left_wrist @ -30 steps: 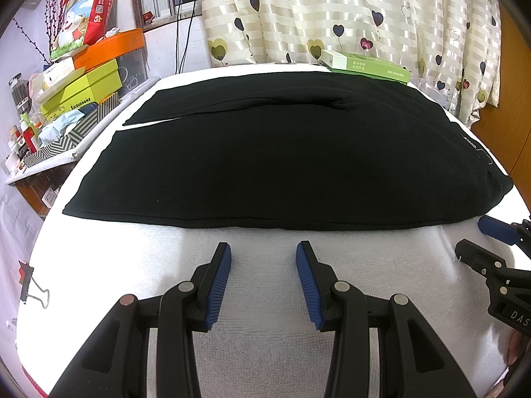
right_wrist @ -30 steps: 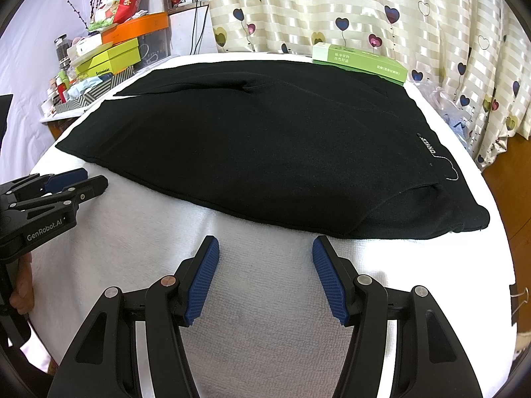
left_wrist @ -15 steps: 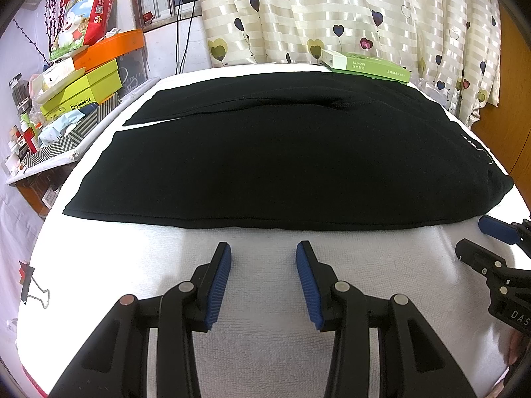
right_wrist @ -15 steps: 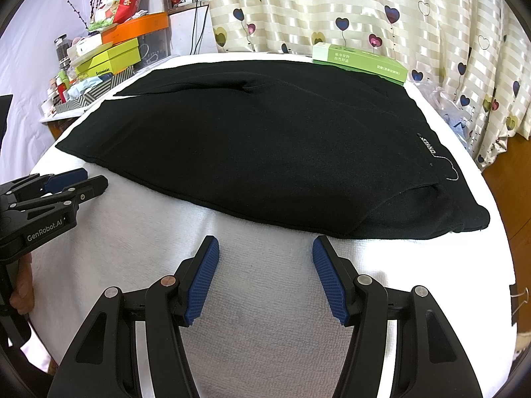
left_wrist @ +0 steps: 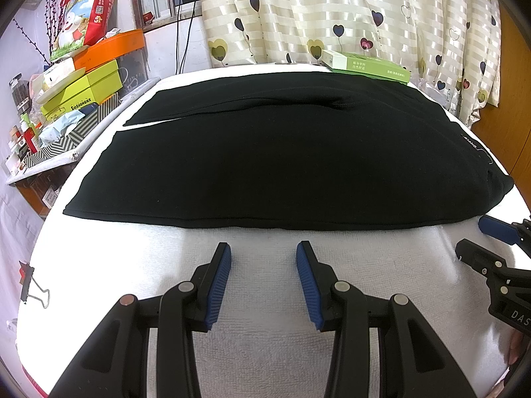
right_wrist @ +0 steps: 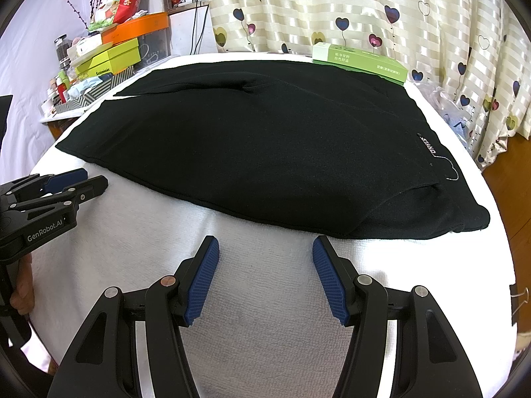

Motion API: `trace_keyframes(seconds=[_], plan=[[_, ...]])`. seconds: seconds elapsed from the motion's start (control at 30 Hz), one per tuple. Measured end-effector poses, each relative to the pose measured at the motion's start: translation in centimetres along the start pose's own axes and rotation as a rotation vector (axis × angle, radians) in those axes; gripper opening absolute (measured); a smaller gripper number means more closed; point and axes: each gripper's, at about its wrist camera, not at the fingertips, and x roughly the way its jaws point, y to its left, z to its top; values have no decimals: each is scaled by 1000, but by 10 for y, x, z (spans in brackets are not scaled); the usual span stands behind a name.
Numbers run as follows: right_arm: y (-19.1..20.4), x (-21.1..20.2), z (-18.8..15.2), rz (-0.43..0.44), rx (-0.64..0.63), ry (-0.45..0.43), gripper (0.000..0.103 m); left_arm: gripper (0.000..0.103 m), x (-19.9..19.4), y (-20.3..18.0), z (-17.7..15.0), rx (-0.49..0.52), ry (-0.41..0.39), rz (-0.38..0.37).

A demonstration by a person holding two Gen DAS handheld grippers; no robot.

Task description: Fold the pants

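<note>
The black pants (left_wrist: pixel 292 156) lie flat across the white-towelled counter (left_wrist: pixel 265 348), legs to the left, waistband to the right. The left tool (left_wrist: pixel 264 248) and the right tool (right_wrist: pixel 265 242) sit just short of the near hem, both spread and empty. The left tool's body reads "GenRobot.AI". A waistband label (right_wrist: pixel 429 146) reads "STAND". A yellow-green box (left_wrist: pixel 83 91) reads "SHISHANGNX".
</note>
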Motion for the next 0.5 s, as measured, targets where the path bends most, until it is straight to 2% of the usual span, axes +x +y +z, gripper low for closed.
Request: trace_keyframes(seconds=[0.23, 0.43, 0.5], plan=[[0, -1, -1, 5, -2, 4, 60, 44, 0, 1, 0, 3, 2, 1], [0, 2, 3, 22, -17, 20, 62, 53, 1, 5, 1, -3, 12, 17], [-1, 1, 4, 31, -23, 27, 62, 53, 1, 5, 2, -4, 20, 12]])
